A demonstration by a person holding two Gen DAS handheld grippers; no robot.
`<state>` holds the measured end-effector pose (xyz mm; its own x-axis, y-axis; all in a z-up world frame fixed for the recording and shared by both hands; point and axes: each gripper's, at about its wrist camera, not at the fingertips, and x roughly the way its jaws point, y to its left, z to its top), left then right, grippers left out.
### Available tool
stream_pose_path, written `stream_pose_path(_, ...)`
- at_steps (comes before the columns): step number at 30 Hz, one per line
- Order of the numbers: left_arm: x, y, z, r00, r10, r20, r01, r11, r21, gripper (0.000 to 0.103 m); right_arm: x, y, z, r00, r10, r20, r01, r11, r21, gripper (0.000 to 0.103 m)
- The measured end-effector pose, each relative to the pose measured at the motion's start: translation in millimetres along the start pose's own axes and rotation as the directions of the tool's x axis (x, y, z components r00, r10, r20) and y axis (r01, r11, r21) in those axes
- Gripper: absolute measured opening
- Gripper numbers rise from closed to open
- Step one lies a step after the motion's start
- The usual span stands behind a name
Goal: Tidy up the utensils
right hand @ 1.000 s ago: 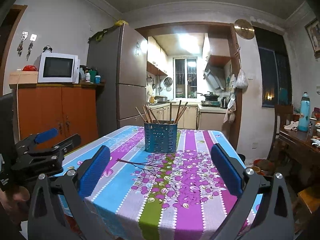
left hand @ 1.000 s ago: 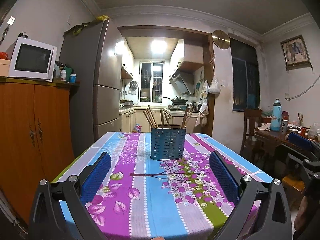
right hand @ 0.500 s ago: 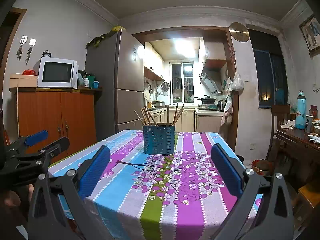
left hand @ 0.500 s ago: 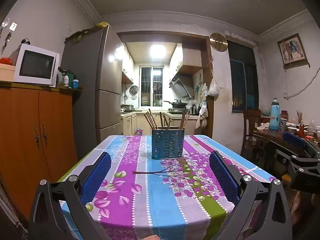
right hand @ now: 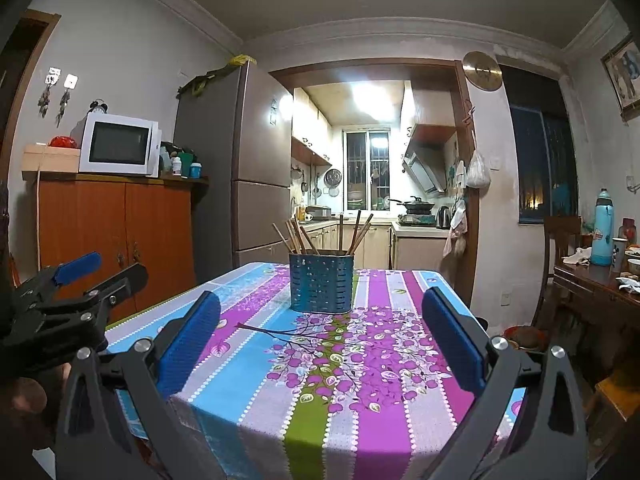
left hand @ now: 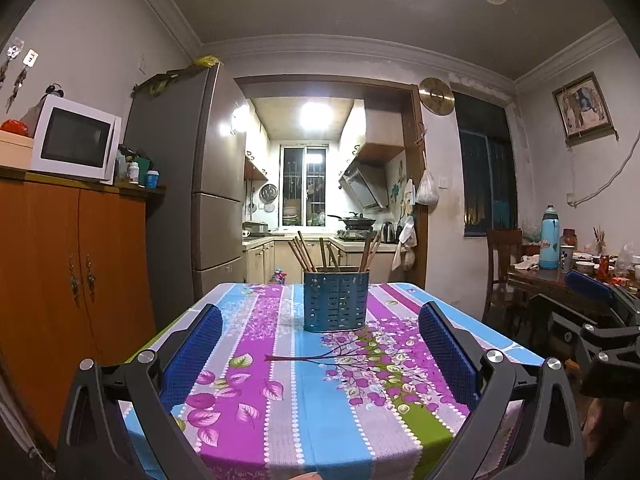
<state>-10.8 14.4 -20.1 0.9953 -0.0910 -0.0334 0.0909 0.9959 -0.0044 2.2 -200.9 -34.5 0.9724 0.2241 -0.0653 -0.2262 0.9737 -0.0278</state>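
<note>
Grippers both stand spread wide and empty — the left gripper (left hand: 320, 354) and the right gripper (right hand: 320, 344) hover over the near edge of the desk (left hand: 256, 412), touching nothing. Well ahead of them, toward the far edge and midway across, sits the blue perforated utensil holder (left hand: 335, 301) — wooden chopsticks (left hand: 306, 250) stand in it, leaning outward.
</note>
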Motion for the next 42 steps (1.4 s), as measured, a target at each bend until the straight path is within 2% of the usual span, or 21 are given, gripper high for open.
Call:
stream_pose_path(6, 22.9, 3.4, -3.1, 0.999, 0.01, -0.035, -0.01, 1.0, 0.0, 0.098, 14.0, -1.3, 0.1, 1.0, 0.001, -0.015, -0.001, 1.0, 0.005, 0.097)
stream_pose_path(16, 50.4, 1.4, -1.9, 0.999, 0.022, -0.048, -0.022, 1.0, -0.006, 0.098, 28.2, -12.1, 1.2, 1.0, -0.005, -0.02, 0.005, 1.0, 0.022, 0.097)
stream_pose_path(33, 70.3, -6.5, 3.5, 0.999, 0.027, -0.042, -0.027, 1.0, 0.005, 0.098, 40.6, -14.9, 4.5, 1.0, 0.005, -0.023, -0.005, 1.0, 0.01, 0.097)
stream_pose_path(40, 74.6, -1.1, 4.2, 0.999, 0.019, -0.049, -0.02, 1.0, -0.024, 0.098, 40.6, -14.9, 4.7, 1.0, 0.004, -0.023, -0.004, 1.0, 0.009, 0.097)
stream_pose_path(42, 75.2, -2.6, 3.6, 0.997, 0.058, -0.053, -0.059, 0.998, -0.01, 0.098, 41.0, -15.0, 4.9, 1.0, 0.004, -0.022, -0.004, 1.0, 0.009, 0.097)
